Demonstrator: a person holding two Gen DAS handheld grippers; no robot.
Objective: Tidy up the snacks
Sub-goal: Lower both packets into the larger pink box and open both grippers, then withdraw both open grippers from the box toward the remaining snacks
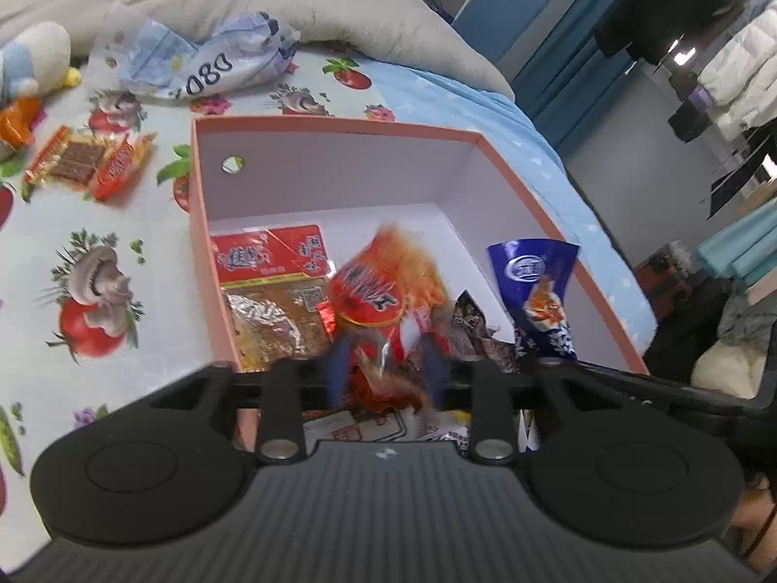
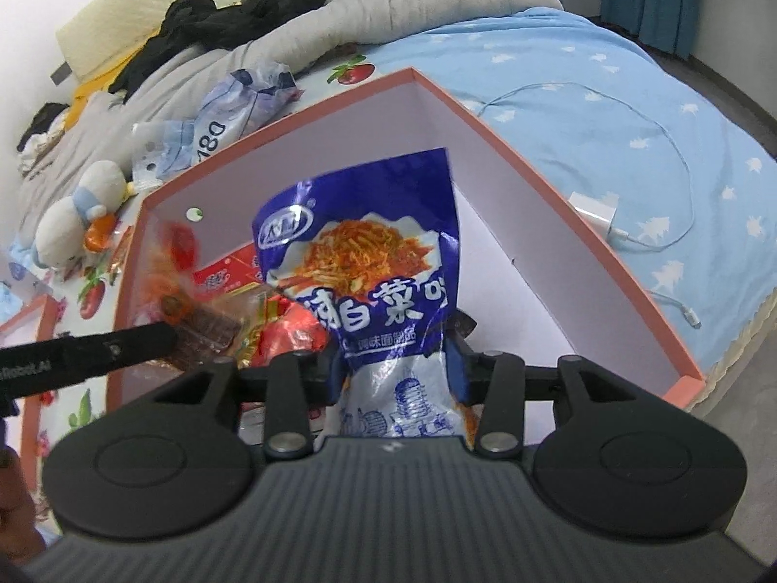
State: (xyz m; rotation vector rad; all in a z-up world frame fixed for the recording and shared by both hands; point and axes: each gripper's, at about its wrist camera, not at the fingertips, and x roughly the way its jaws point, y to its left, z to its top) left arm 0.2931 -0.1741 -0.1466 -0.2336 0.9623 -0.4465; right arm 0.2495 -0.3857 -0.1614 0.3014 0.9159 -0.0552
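Blue packet — between right tool fingers

Right gripper over the pink box, blue snack packet upright between its blue fingers; grip unclear, left finger hidden behind the packet. Box has white inner walls and a round hole in the far-left wall. Red snack packs lie on the box floor left of the packet. Left gripper's black finger enters from the left beside a blurred orange packet. White charger and cable on the blue sheet to the right. Plush duck far left.

Orange packet and blue packet upright inside pink box
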